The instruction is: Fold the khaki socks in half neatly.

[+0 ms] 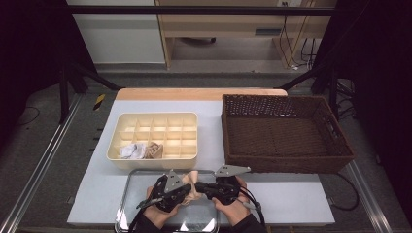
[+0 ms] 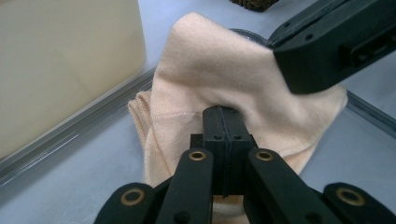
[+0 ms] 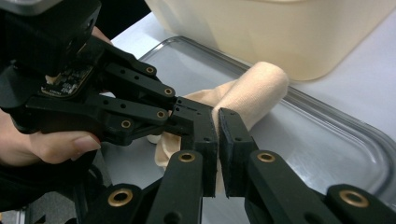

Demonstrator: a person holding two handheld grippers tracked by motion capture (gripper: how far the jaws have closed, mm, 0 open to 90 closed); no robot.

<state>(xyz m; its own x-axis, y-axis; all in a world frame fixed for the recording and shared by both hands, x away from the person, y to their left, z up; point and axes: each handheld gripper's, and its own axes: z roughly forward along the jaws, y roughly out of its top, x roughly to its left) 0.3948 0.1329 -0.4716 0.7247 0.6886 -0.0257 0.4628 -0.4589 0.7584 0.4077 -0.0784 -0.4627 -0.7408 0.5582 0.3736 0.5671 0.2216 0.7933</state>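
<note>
A peach cloth (image 1: 192,178) is bunched up over the metal tray (image 1: 127,194) at the table's front edge, between my two grippers. My left gripper (image 1: 189,188) comes in from the left and is shut on a fold of the cloth (image 2: 210,60); its pads (image 2: 223,126) are pressed together with fabric pinched at the tips. My right gripper (image 1: 199,186) meets it from the right. In the right gripper view its jaws (image 3: 218,135) stand nearly together with a strip of the cloth (image 3: 254,91) caught between them, right beside the left gripper's tip (image 3: 196,119).
A cream compartment box (image 1: 155,114) sits just behind the tray, with a white cloth (image 1: 128,150) and a tan cloth (image 1: 152,150) in its front compartments. A brown wicker basket (image 1: 286,165) stands at the right. Hands hold both grippers at the bottom edge.
</note>
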